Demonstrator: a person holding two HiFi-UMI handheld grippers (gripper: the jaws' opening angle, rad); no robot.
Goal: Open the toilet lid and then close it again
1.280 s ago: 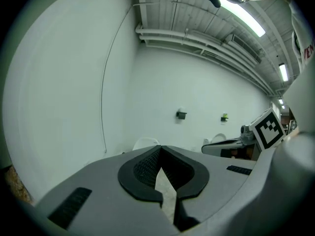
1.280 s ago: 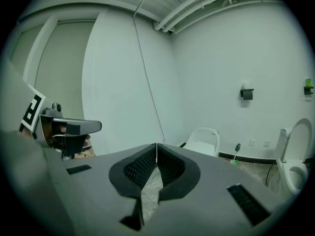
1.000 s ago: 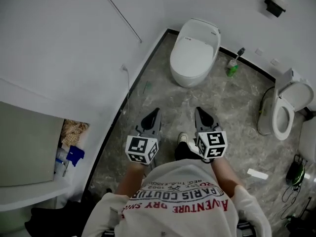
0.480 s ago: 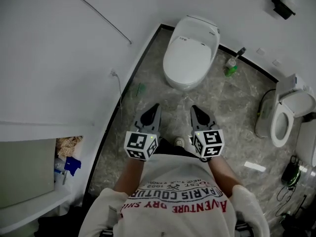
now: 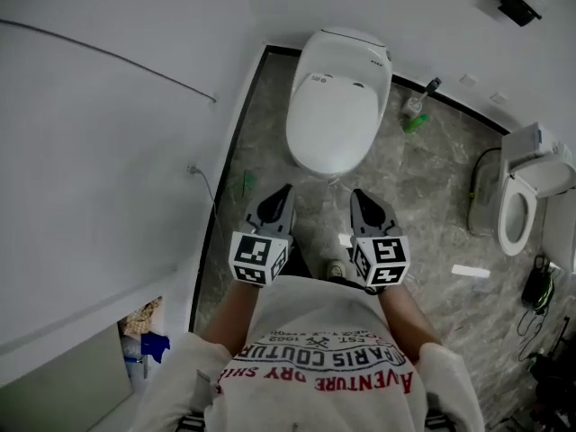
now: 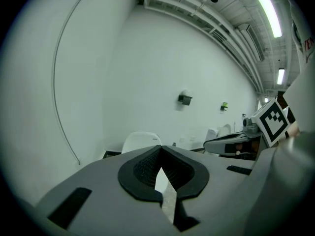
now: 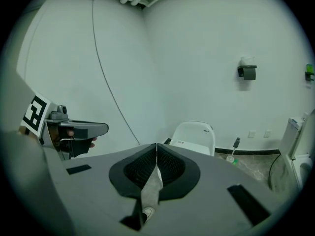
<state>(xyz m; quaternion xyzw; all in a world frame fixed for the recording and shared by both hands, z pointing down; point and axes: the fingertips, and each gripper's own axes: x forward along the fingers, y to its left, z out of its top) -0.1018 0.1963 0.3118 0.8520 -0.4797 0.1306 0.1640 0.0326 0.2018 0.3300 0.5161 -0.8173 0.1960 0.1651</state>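
Note:
A white toilet (image 5: 335, 102) stands against the wall at the top middle of the head view, its lid (image 5: 331, 120) down flat. It also shows in the left gripper view as the toilet (image 6: 140, 140) and in the right gripper view as the toilet (image 7: 194, 135), ahead of the jaws. My left gripper (image 5: 283, 193) and right gripper (image 5: 358, 194) are side by side above the marble floor, short of the toilet's front edge. Both are shut with nothing between the jaws. Each gripper points at the toilet and touches nothing.
A second toilet (image 5: 517, 207) with its lid up stands at the right. A green-based brush (image 5: 417, 113) sits beside the near toilet. A black wall holder (image 5: 515, 0) hangs top right. A white wall (image 5: 117, 151) with a thin cable runs along the left; a shoe (image 5: 336, 269) shows below.
The person has walked toward the toilet; it now sits closer and larger in the head view. Both shut grippers came forward with it. The shelf at the left has slid out of view.

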